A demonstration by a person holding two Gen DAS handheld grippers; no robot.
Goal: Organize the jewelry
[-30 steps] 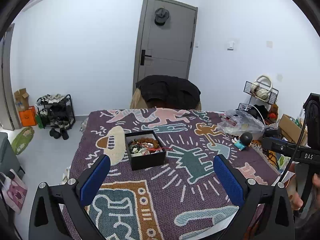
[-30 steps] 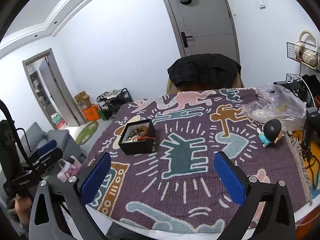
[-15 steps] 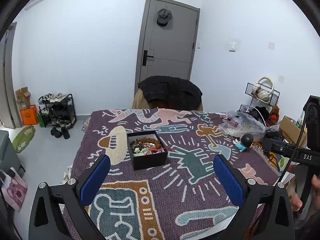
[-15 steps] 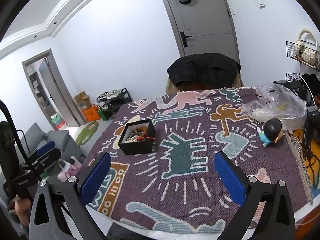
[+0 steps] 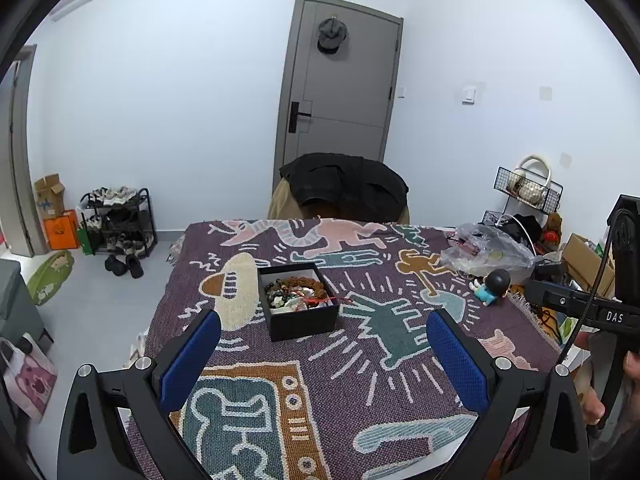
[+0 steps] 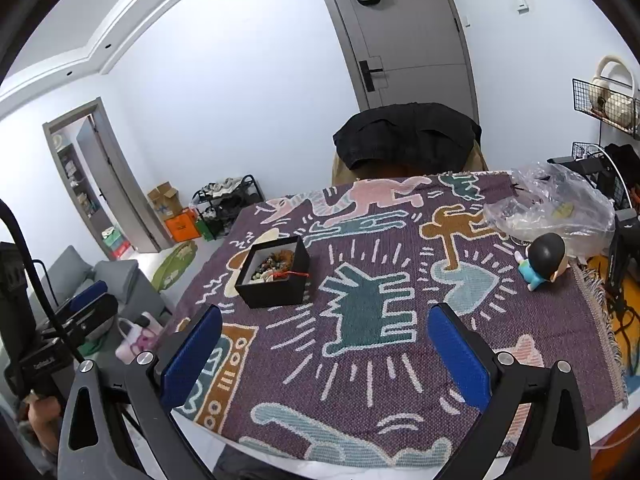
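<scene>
A black open box (image 5: 298, 306) full of mixed jewelry, with beads and a red cord, sits on a patterned purple cloth (image 5: 360, 360) over the table. It also shows in the right wrist view (image 6: 274, 276). My left gripper (image 5: 320, 360) is open and empty, hovering above the table's near edge, the box just beyond its fingers. My right gripper (image 6: 324, 358) is open and empty, above the near edge, with the box ahead to its left.
A small figurine with a black head (image 6: 542, 260) and a clear plastic bag (image 6: 552, 208) lie at the table's right side. A chair with a black jacket (image 5: 348, 188) stands behind the table. A shoe rack (image 5: 116, 220) stands at the left wall.
The left gripper has tilted up and drawn slightly toward the box. The right gripper has hardly moved. Both stay open.
</scene>
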